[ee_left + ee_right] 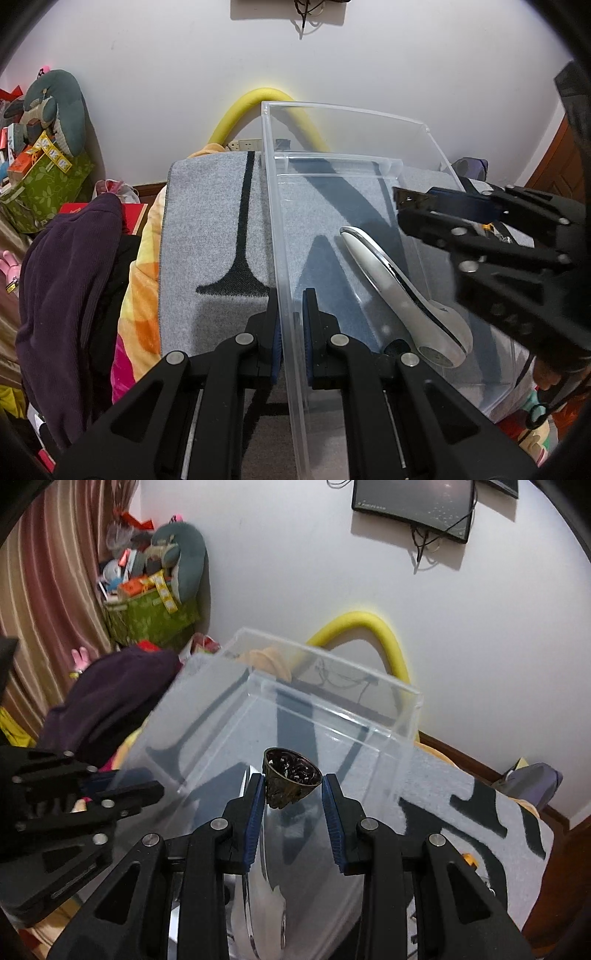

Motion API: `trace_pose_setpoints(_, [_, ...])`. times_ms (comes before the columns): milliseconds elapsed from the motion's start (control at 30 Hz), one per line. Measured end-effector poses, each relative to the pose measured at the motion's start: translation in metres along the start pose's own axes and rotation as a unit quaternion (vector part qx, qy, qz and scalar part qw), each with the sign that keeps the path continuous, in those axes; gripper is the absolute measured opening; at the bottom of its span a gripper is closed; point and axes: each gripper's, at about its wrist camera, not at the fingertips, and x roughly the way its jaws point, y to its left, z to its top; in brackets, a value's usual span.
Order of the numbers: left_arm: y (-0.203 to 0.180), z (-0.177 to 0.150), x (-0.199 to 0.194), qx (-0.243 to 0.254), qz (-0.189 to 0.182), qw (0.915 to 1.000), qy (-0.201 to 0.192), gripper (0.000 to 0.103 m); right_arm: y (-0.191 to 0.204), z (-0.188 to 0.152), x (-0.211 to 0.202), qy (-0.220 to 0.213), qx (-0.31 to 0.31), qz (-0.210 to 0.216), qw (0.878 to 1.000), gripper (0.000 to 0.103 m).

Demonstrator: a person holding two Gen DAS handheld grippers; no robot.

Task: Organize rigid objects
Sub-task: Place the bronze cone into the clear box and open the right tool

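A clear plastic bin (343, 122) sits on a grey woven blanket (207, 221) with black markings. The left gripper (291, 332) has its fingers clamped on the bin's near side wall, one blue ribbed pad on each face. Inside the bin lies a smooth, curved white-and-chrome handle-shaped object (402, 295); what it is stays unclear. The right gripper (293, 794) holds a small dark, embossed metal cup (290, 777) over the bin, fingers pressed on its sides. The cup's base is hidden, and the bin's walls blur.
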Motion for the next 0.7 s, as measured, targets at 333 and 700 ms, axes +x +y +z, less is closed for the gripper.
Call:
trace_pose_setpoints(333, [0.0, 0.0, 0.0, -0.001, -0.001, 1.0, 0.0, 0.007, 0.004, -0.001, 0.017, 0.023, -0.01, -0.016, 1.0, 0.029])
trace_pose_setpoints(700, [-0.001, 0.0, 0.0, -0.001, -0.001, 1.0, 0.0, 0.008, 0.008, -0.011, -0.003, 0.015, -0.005, 0.015, 1.0, 0.048])
